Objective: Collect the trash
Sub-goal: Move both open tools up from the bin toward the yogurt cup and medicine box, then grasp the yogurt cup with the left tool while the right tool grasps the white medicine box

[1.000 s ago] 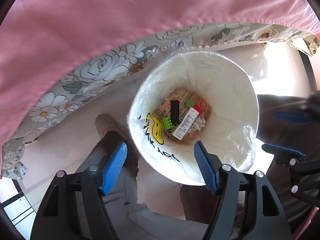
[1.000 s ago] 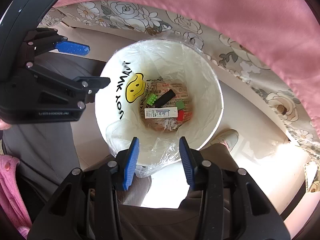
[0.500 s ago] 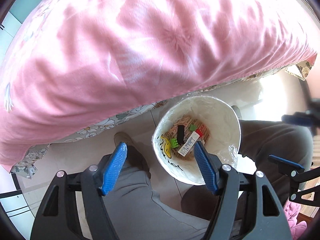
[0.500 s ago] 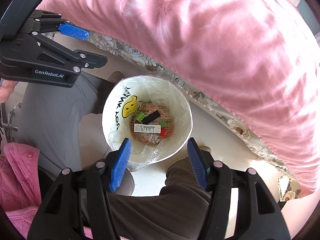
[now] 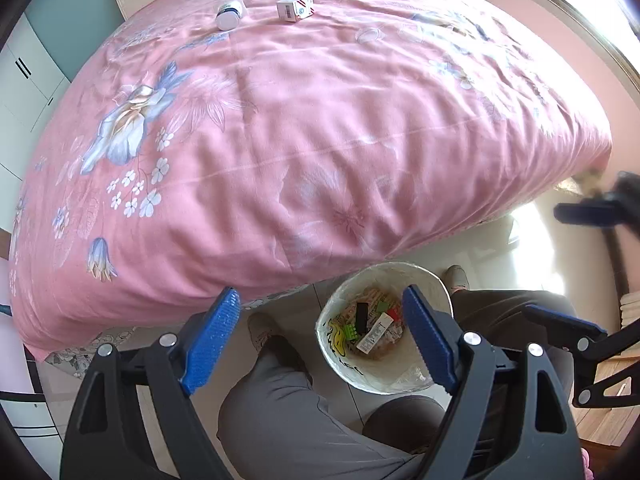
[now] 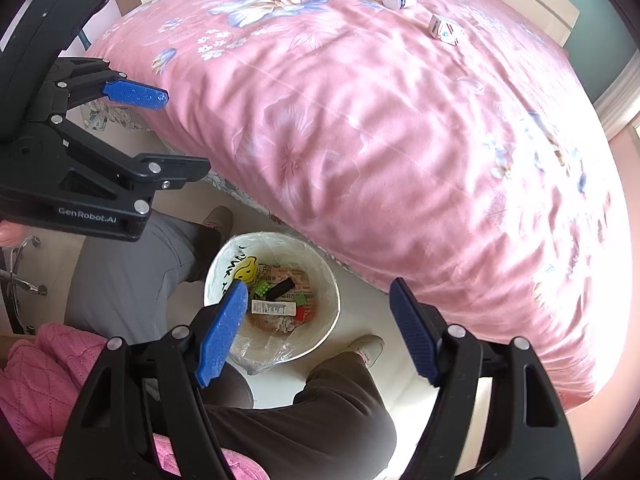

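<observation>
Pink bedspread (image 5: 320, 120) fills my view, both my left gripper (image 5: 320, 340) and right gripper (image 6: 316, 328) spread wide holding nothing above the trash bin (image 6: 332, 308), small box (image 5: 295, 8) and bottle (image 5: 230, 12) far up the bed.

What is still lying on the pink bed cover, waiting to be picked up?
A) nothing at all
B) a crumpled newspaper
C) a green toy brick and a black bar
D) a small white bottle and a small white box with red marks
D: the small white bottle and the small white box lie far up the pink bed cover; the brick and bar are in the trash bin.
</observation>
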The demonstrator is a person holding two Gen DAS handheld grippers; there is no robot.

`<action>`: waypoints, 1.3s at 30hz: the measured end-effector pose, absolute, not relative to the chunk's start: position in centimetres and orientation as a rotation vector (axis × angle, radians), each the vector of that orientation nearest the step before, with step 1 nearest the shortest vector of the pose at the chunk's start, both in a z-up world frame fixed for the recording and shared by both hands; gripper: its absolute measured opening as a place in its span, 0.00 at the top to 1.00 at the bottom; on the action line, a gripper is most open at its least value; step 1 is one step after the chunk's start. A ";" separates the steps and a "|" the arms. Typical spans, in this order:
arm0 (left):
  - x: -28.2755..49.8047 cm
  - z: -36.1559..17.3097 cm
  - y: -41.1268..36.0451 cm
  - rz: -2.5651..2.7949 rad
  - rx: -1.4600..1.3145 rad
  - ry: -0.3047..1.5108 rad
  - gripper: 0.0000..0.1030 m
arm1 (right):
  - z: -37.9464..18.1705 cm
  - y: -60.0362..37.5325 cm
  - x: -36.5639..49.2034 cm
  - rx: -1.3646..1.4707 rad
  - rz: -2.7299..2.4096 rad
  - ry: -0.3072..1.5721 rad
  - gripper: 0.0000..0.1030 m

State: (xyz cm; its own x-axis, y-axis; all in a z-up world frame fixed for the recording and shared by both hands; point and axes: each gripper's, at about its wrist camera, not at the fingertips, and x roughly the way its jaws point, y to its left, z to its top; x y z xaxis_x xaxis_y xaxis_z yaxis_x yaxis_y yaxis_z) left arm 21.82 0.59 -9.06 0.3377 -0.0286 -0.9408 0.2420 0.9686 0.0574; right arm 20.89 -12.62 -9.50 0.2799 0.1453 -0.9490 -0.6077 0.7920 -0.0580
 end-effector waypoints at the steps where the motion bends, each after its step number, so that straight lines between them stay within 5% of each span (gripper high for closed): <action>1: 22.0 -8.4 0.5 -0.175 0.209 1.204 0.17 | -8.6 -12.6 21.2 -0.462 0.523 1.173 0.29; 18: 27.1 -2.0 2.4 -0.155 0.209 1.098 0.16 | -1.4 -11.1 27.3 -0.471 0.488 1.052 0.27; 39: 43.0 -4.0 7.2 -0.045 0.088 1.150 0.16 | -4.2 -10.0 41.9 -0.401 0.479 1.091 0.25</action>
